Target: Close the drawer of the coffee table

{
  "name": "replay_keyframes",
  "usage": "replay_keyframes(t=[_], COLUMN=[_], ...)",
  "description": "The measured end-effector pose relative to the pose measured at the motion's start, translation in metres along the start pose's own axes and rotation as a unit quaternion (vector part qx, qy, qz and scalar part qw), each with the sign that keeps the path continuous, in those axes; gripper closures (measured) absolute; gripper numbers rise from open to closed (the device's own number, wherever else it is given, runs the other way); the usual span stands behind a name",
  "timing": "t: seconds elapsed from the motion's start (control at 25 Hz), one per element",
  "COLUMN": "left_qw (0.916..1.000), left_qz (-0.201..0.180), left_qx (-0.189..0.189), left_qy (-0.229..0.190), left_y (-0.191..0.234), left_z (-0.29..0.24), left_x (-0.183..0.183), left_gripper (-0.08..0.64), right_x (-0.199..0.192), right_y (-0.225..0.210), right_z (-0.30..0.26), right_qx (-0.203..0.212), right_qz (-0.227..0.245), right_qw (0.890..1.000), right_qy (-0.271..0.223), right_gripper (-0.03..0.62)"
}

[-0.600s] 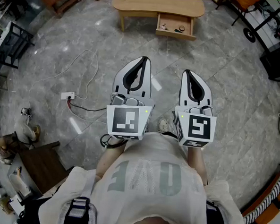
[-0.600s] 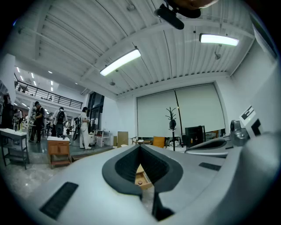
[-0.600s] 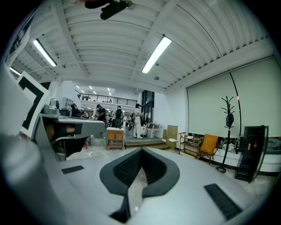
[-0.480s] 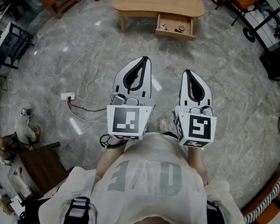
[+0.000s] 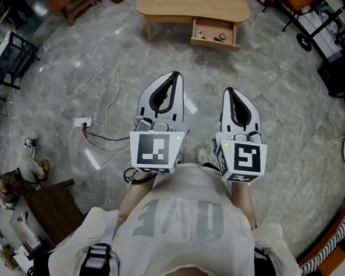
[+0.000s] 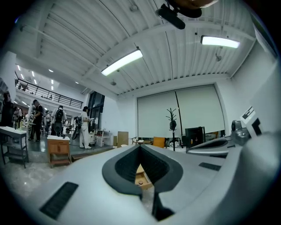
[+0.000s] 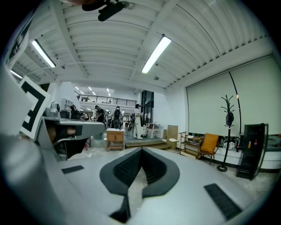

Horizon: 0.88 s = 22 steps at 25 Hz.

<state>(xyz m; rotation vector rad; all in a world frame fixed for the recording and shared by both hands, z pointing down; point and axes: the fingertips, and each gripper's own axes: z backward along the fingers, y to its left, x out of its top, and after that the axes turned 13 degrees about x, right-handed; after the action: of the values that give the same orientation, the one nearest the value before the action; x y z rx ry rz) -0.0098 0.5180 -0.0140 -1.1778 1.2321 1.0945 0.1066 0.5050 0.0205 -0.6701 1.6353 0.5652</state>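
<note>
A light wooden coffee table (image 5: 192,4) stands far ahead on the grey stone floor. Its drawer (image 5: 216,33) is pulled out toward me, with a few small items inside. My left gripper (image 5: 174,76) and right gripper (image 5: 229,92) are held side by side close to my chest, well short of the table, both shut with nothing between the jaws. In the left gripper view the open drawer (image 6: 141,177) shows through the gap behind the closed tips (image 6: 140,146). The right gripper view shows its closed tips (image 7: 141,150) with only floor behind them.
A white cable and power strip (image 5: 83,122) lie on the floor to my left. Dark furniture (image 5: 14,55) stands at the left edge, a dark cabinet (image 5: 342,72) at the right. People stand far off in the hall (image 6: 57,121).
The table and drawer have shifted slightly up and left in the head view; both grippers stay in the same pose, shut.
</note>
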Motion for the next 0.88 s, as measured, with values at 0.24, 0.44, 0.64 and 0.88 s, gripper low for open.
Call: replay_keyframes(t=[0.24, 0.44, 0.64, 0.88], left_qw=[0.9999, 1.0, 0.9999, 0.9998], left_qz=[0.008, 0.004, 0.003, 0.008], left_qx=[0.0, 0.001, -0.004, -0.01], left_qy=[-0.007, -0.001, -0.009, -0.016], left_y=[0.032, 0.059, 0.069, 0.058], left_z=[-0.002, -0.017, -0.048, -0.111], left_x=[0.0, -0.011, -0.017, -0.032], left_gripper=[0.552, 0.552, 0.552, 0.552], right_x=[0.002, -0.008, -0.009, -0.018], right_y=[0.012, 0.022, 0.007, -0.044], right_z=[-0.012, -0.029, -0.059, -0.111], right_qx=[-0.004, -0.016, -0.016, -0.013], right_qz=[-0.023, -0.028, -0.042, -0.035], right_qw=[1.0, 0.999, 0.999, 0.999], right_qy=[-0.02, -0.014, -0.028, -0.038], right_gripper=[0.586, 0.586, 0.586, 0.586])
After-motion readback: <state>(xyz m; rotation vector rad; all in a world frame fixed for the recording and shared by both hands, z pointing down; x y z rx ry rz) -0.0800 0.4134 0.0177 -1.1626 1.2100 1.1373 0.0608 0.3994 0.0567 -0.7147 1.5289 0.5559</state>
